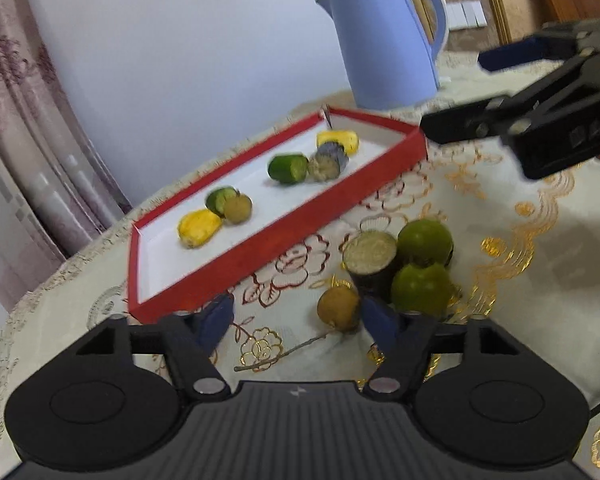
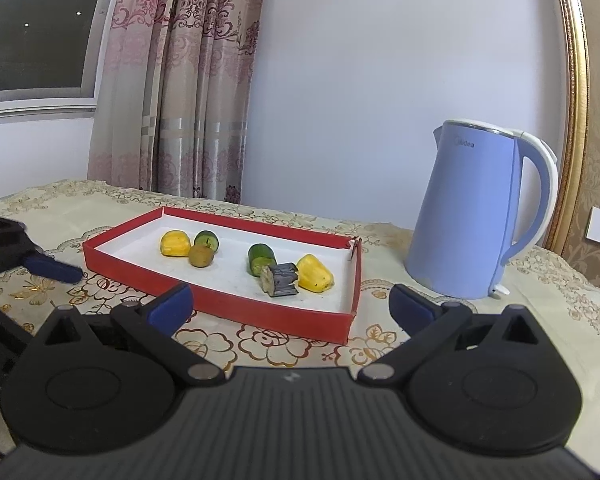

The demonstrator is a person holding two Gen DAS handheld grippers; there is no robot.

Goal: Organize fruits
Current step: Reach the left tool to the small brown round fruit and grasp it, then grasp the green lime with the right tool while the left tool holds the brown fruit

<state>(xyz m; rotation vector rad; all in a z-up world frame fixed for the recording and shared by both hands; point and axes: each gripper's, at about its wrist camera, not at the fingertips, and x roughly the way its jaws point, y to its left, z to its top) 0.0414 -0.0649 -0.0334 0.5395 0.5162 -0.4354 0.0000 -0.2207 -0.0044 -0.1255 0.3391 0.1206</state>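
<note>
My left gripper (image 1: pixel 298 318) is open low over the tablecloth. A brown round fruit (image 1: pixel 338 308) lies between its jaws, close to the right blue pad (image 1: pixel 380 322) and well apart from the left one. Just beyond stand a dark-skinned cane piece (image 1: pixel 370 254) and two green limes (image 1: pixel 424 242). The red tray (image 1: pixel 284 236) (image 2: pixel 220 300) holds yellow pieces (image 2: pixel 315 274), green pieces (image 2: pixel 262 258), a brown fruit (image 2: pixel 201 256) and a cane piece (image 2: pixel 280 280). My right gripper (image 2: pixel 292 308) (image 1: pixel 454 94) hangs open and holds nothing, near the tray's front wall.
A blue kettle (image 2: pixel 476 212) (image 1: pixel 384 40) stands behind the tray's right end. A thin twig (image 1: pixel 280 354) lies on the embroidered tablecloth (image 2: pixel 540 320) under my left gripper. A curtain and a wall are behind the table.
</note>
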